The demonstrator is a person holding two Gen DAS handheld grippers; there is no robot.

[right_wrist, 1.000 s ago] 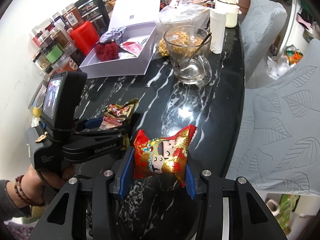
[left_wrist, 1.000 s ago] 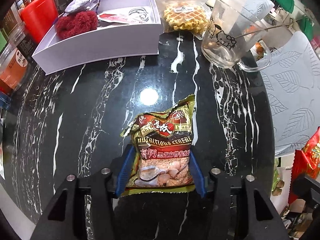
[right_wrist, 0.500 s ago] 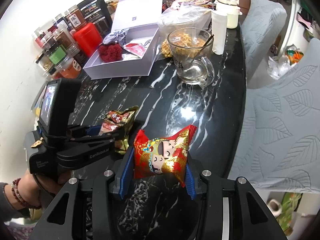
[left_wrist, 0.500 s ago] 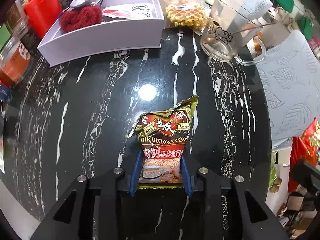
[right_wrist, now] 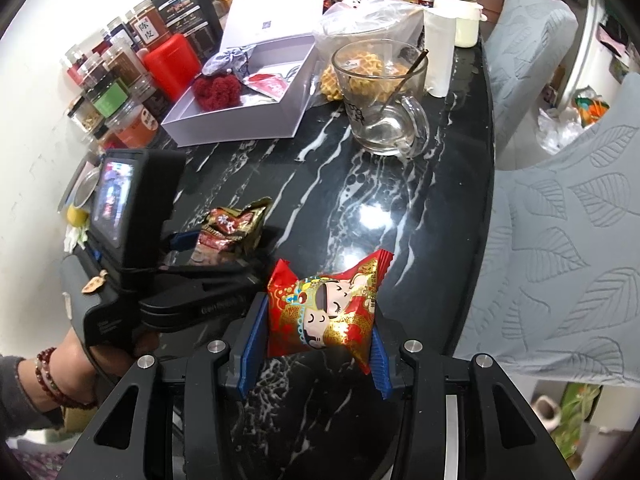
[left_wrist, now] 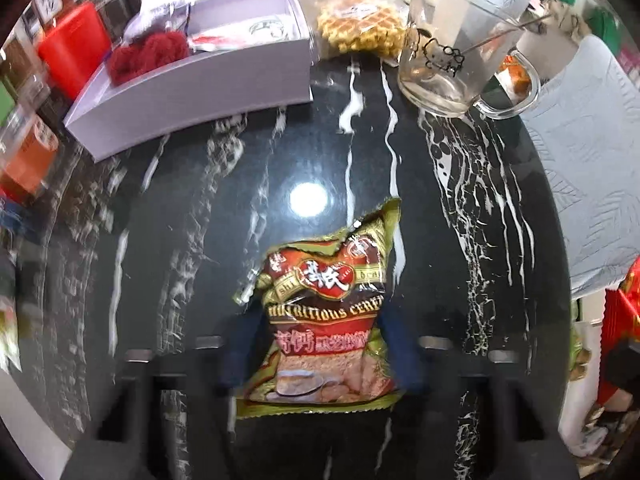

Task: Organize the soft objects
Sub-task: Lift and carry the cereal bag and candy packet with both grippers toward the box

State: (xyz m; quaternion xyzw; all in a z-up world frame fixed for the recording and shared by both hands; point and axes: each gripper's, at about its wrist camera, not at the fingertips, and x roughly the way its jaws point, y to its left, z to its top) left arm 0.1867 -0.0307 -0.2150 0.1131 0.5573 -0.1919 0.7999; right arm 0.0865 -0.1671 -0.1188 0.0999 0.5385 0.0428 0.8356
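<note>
Now the left tongs have the cereal packet between their blue pads, low in the frame, and the jaws are opening, so the hold looks loose. The right tongs are clamped on the red snack packet above the black marble surface. To do this step well, I think both packets should be carried gently to the open lilac box at upper left, without crushing them.
</note>
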